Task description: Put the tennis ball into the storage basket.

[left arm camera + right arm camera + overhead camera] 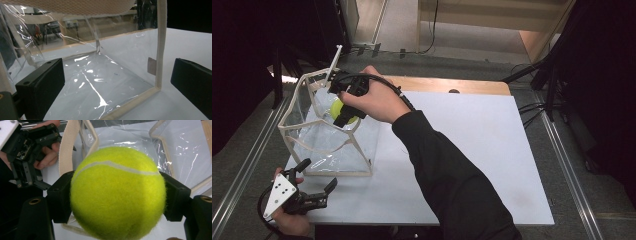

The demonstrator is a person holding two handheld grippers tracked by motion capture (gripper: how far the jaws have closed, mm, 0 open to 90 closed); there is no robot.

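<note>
tennis ball (117, 195) sits clamped between the right gripper (346, 111) jaws, one pad pressing each side; below and beyond them lies the clear bag (319, 135) with its cream-trimmed mouth; left gripper (314, 185) jaws stand apart, the bag's corner edge between them, untouched, on the white table (482, 150).

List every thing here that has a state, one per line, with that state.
tennis ball: clamped between the right tool's jaws, over the bag's open mouth.
clear plastic bag: standing upright on the table, top open.
right tool: shut on the ball.
left tool: open, holding nothing, beside the bag's lower corner.
</note>
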